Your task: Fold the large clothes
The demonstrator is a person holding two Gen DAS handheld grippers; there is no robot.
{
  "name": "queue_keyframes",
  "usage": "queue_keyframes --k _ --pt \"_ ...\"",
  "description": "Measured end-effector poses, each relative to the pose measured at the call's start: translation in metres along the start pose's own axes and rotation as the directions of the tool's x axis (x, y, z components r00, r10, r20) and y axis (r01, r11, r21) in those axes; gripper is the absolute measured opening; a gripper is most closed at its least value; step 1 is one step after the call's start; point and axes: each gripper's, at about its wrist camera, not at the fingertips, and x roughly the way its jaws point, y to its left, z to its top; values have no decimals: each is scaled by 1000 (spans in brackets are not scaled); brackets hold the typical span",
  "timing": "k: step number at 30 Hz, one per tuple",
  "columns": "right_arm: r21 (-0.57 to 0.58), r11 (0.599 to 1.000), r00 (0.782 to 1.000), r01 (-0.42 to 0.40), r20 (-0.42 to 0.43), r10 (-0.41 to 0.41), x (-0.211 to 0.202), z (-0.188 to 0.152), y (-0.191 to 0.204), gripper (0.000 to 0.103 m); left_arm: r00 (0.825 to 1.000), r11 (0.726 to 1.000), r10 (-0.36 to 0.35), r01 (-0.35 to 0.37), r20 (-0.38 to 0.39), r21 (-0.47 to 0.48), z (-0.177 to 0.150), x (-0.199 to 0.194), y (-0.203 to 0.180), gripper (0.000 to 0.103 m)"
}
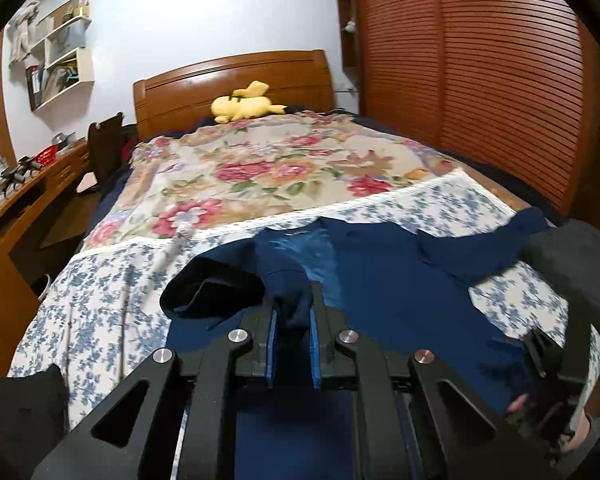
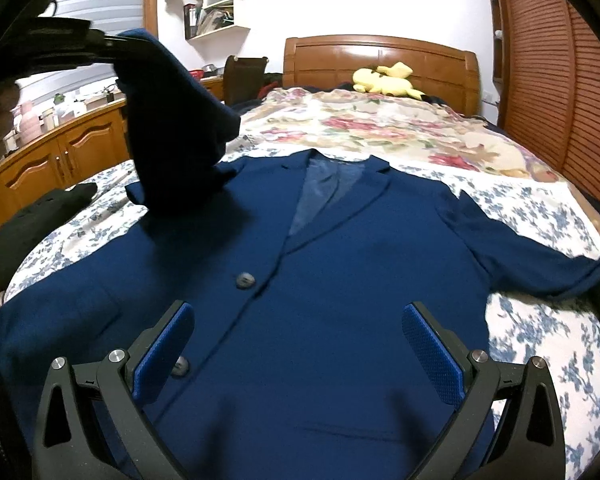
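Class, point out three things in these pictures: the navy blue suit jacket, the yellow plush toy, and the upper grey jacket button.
Navy blue suit jacket (image 2: 340,264): right wrist view, chest panel.
Yellow plush toy (image 1: 242,106): left wrist view, body.
Upper grey jacket button (image 2: 245,280): right wrist view, button face.

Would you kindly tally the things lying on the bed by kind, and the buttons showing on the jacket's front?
Navy jacket: 1
Black garment at the bed's left edge: 1
Yellow plush toy: 1
Floral blanket: 1
Blue-flowered sheet: 1
Jacket buttons, upper and lower: 2
Total: 5 things on the bed, plus 2 buttons.
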Motion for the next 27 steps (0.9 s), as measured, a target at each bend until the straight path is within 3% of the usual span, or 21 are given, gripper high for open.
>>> queue_keyframes --k 7,11,14,19,21,22,27 --pt "9 1000 1000 3 -24 -2 1 4 2 103 1000 1000 -19 18 -17 -6 -37 -10 -26 18" --pt "10 1000 999 9 -34 -9 4 6 1 103 999 1000 -24 23 -38 -21 -67 -12 -25 42" --pt "7 1000 999 24 -39 -24 5 6 2 103 999 1000 9 -10 -46 -7 -88 -16 -26 44" --pt "2 999 999 32 -34 -32 5 10 5 103 998 997 -4 0 -60 -78 -117 -25 -5 48" --pt "6 1000 999 23 -30 -22 6 11 5 103 998 995 7 -12 -55 -100 -128 -27 3 67" --pt "9 1000 1000 11 -29 -10 6 12 7 103 999 994 11 -16 -47 -113 -133 -27 7 72" --pt "-9 998 997 -64 -36 64 8 11 21 101 997 985 64 -69 -32 -158 -160 -28 29 75"
